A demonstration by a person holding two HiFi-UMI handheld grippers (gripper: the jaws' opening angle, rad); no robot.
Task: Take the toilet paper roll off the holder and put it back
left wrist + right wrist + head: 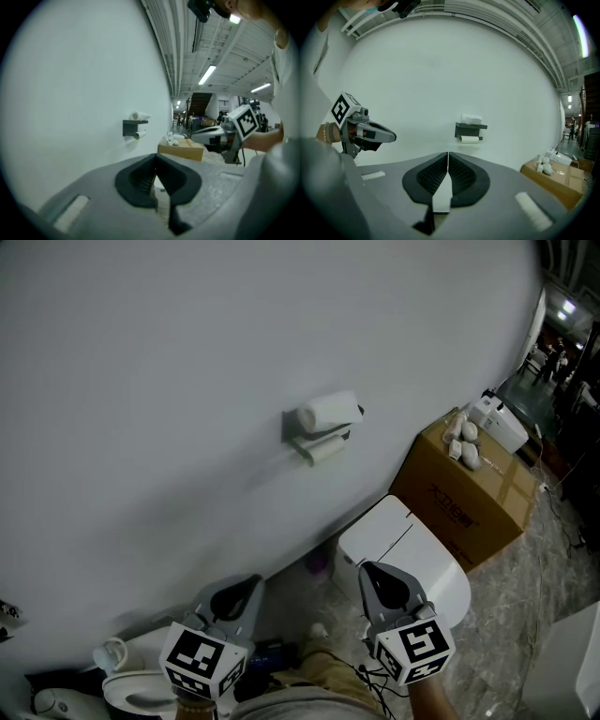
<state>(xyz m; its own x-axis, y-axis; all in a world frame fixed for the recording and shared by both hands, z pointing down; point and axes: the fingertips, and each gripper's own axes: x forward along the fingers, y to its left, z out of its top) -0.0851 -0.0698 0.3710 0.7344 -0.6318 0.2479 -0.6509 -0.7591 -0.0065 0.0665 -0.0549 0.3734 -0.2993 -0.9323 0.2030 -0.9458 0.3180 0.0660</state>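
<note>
Left tool [246, 587]: shut, pads pressed together, nothing gripped. Right tool [369, 570]: shut as well, pads meeting along one line, nothing between them. Both held low and side by side, aimed at the wall [169, 381] and well apart from it. No contact with any object.

Ahead of both tools, fixed to the wall: dark holder [292, 425] with a flat top. Lying on that top, on its side: upper roll [330, 412]. Hanging under it, on the bar: lower roll [326, 452], with a short flap of paper showing. Judged the more likely subject of the task: the lower roll, since only that one sits on the bar. Not certain.

Below and to the right of the holder: toilet [412, 559], lid down. Just beside it, against the wall: cardboard box [464, 502] carrying a few small white items.

Progress, as a judgement: both rolls seated, both tools empty and far off. Consistent with no step started, or equally with every step complete; impossible to say which from this moment alone. If not started, everything left to do: approach the holder, open one tool, grip the roll, slide it off the bar, then thread it back on and release.
</note>
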